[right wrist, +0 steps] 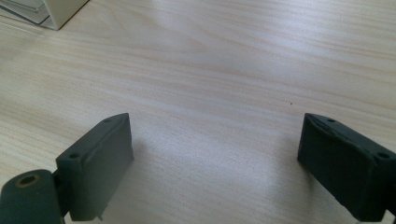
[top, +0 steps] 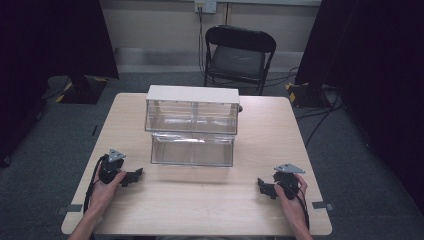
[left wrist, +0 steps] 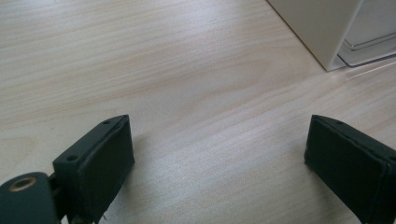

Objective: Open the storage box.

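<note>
Jaws spread wide and gripping nothing, the left gripper [top: 134, 176] rests on the near left of the pale wood worktop [top: 200, 210], held in the person's left hand [top: 106, 187]. In the left gripper view we see its two black jaws standing well apart over bare wood grain [left wrist: 187, 93], with a white corner of the drawer unit [left wrist: 322, 28] and the clear edge of its pulled-out drawer at the far right of that view.

At the middle of the worktop, toward the far side, stands the drawer unit [top: 192, 112], white-topped with clear plastic fronts. Its lower drawer [top: 192, 149] is drawn out toward the person and looks empty, as far as we can tell.

On the near right, the right gripper [top: 265, 187] lies in the right hand [top: 292, 197], its jaws likewise released and wide apart, pointing in toward the middle. The right gripper view shows bare wood [right wrist: 210, 70] between them and a corner of the unit [right wrist: 60, 11] at the far left.

Beyond the worktop, a black folding chair [top: 239, 55] stands on grey carpet before a wall socket [top: 205, 6].
</note>
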